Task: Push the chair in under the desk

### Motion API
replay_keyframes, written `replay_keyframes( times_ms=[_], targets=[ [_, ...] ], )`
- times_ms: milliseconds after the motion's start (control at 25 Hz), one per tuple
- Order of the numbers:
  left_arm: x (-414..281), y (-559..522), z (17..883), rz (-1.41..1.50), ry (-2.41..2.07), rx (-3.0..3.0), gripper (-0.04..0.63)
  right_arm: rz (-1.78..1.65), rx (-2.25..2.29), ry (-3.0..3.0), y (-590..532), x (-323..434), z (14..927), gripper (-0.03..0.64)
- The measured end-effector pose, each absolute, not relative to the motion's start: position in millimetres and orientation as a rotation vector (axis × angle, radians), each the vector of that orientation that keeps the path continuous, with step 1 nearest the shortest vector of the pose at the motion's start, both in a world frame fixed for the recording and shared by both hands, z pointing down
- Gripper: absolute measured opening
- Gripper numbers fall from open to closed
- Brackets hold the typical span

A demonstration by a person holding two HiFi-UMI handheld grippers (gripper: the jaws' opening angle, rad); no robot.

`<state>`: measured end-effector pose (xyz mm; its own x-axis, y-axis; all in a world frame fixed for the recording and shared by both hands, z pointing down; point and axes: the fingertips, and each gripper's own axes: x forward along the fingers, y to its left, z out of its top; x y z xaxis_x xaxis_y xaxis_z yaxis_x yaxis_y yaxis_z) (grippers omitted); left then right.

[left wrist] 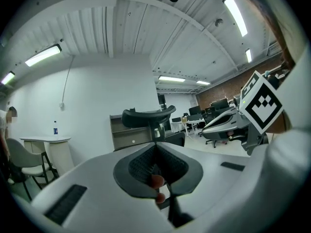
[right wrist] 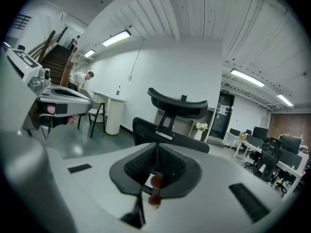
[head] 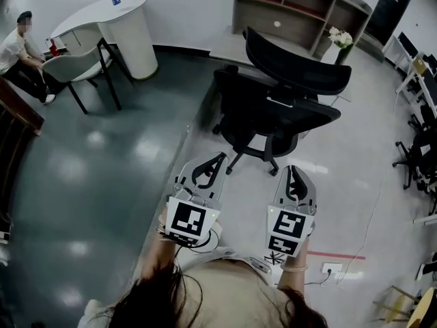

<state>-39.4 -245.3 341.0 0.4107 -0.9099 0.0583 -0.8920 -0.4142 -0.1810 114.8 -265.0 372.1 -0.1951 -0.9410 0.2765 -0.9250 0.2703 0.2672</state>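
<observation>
Glossy office floor [head: 82,183] spreads below, and both pairs of jaws stand closed on nothing. The left gripper [head: 207,171] and right gripper [head: 295,182] are held side by side, clear of the black mesh-backed swivel chair with a curved headrest [head: 273,104]. It sits at their 12 o'clock on a castored base, out on open floor. Beyond it stands a wooden shelf unit [head: 300,5]; the white rounded counter [head: 102,19] lies at 10 o'clock, well apart. The risk, as I judge it: closed tips pressed off-centre on the backrest would spin the seat or send it rolling wide — towards the shelf, not under any counter.
</observation>
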Motion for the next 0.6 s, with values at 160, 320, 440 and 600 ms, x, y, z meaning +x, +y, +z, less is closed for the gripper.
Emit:
replay_keyframes(
  times_ms=[160, 320, 440, 600],
  targets=[
    [-22, -224, 341, -0.210, 1.648, -2.550, 0.012, -0.063, 1.666, -2.188, -242, 127, 370, 0.034],
    [-1, -201, 348, -0.220, 1.630, -2.565, 0.012, -0.073, 1.644, -2.200, -217, 138, 376, 0.034],
    [16, -185, 350, -0.260, 1.600, -2.555, 0.012, -0.053, 1.635, -2.212, -203, 150, 380, 0.034],
    [39, -162, 341, -0.270, 1.557, -2.545, 0.012, -0.010, 1.641, -2.238, -180, 168, 385, 0.034]
  ],
)
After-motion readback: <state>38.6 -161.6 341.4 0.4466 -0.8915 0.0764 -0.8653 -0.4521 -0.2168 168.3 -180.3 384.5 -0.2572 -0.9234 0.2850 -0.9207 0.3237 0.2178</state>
